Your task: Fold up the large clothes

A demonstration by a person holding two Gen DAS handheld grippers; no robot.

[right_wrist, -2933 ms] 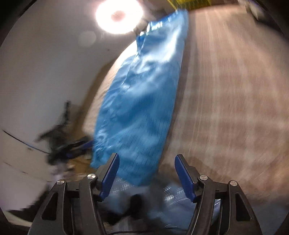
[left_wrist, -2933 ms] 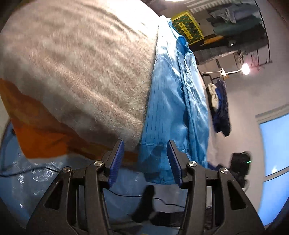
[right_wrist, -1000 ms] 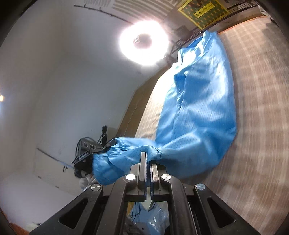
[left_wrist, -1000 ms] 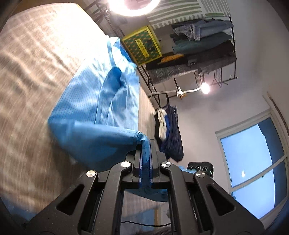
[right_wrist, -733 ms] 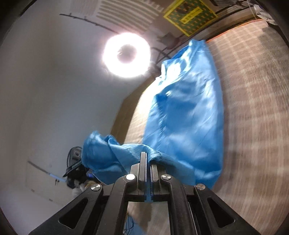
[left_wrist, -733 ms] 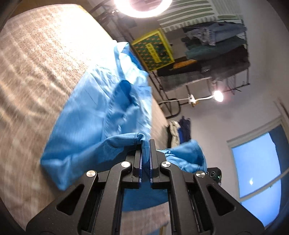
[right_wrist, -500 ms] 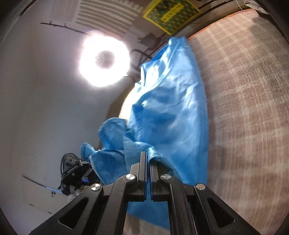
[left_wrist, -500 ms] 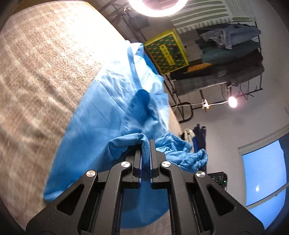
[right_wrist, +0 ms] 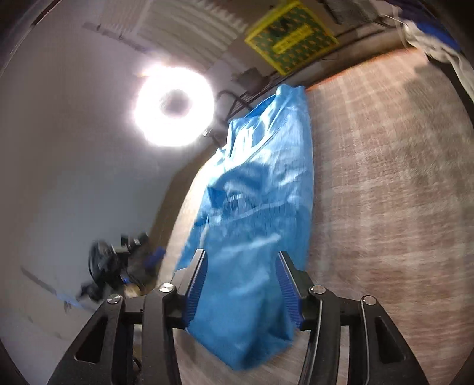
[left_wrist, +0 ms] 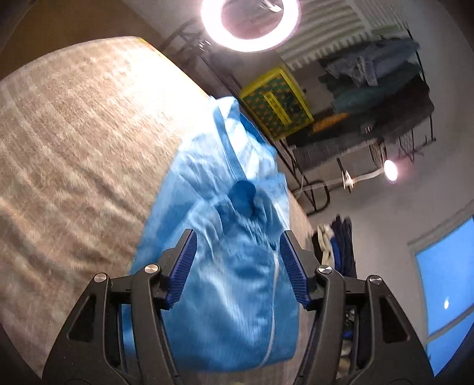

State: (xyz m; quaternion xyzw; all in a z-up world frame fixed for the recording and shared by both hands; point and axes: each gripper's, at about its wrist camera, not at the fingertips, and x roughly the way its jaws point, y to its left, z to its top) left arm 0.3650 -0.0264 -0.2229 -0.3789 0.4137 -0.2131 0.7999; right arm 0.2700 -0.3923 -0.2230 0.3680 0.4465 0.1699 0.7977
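A large bright blue garment [left_wrist: 225,231] lies lengthwise on a beige woven bed cover [left_wrist: 74,154], folded back over itself so its near end is a doubled layer. My left gripper [left_wrist: 238,263] is open and empty, just above that near folded end. The same garment [right_wrist: 260,207] shows in the right wrist view on the cover [right_wrist: 385,192]. My right gripper [right_wrist: 241,281] is open and empty too, over the near end of the folded cloth. The fabric lies between and below both pairs of blue pads.
A ring light [left_wrist: 250,22] shines beyond the far end of the bed. A yellow-green crate [left_wrist: 277,102] and a rack of hanging clothes [left_wrist: 379,97] stand behind. Dark equipment [right_wrist: 118,266] sits on the floor left of the bed. A window [left_wrist: 444,281] is at right.
Both grippers were shut on the garment's hem and carried it forward over the body. Now both have opened and let go, and the cloth lies folded on the bed.
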